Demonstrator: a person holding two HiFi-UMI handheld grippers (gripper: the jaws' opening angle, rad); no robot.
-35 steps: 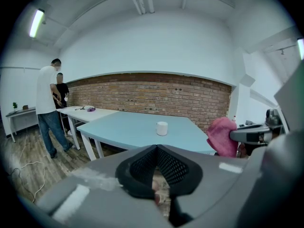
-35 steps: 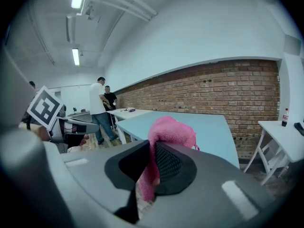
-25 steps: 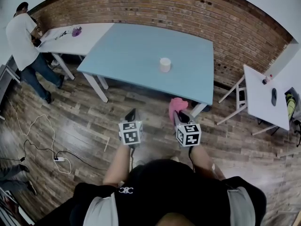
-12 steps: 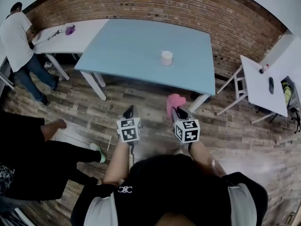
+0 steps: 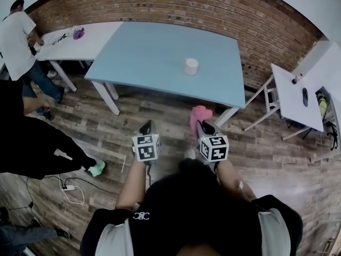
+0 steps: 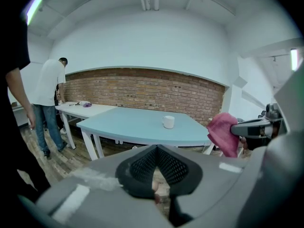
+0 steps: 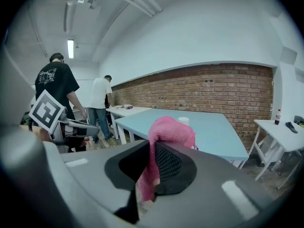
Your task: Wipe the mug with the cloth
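Observation:
A white mug point(image 5: 191, 66) stands on the light blue table point(image 5: 149, 52), also seen as the mug point(image 6: 167, 121) in the left gripper view and just over the cloth as the mug point(image 7: 183, 120) in the right gripper view. My right gripper point(image 5: 201, 126) is shut on a pink cloth point(image 5: 199, 115), which bunches up above its jaws as the cloth point(image 7: 166, 137). My left gripper point(image 5: 146, 127) is shut with nothing in it point(image 6: 156, 167). Both grippers hang over the wooden floor, short of the table's near edge.
A white table point(image 5: 80, 39) with small items adjoins the blue one at the left, where a person in a white shirt point(image 5: 18, 36) stands. A person in black point(image 5: 32, 143) is close at my left. Another white table point(image 5: 295, 97) stands at the right. A cable point(image 5: 72, 188) lies on the floor.
The person in black has stepped across at the left. My view has drawn slightly nearer the blue table. Both grippers hold the same pose, the cloth still in the right one.

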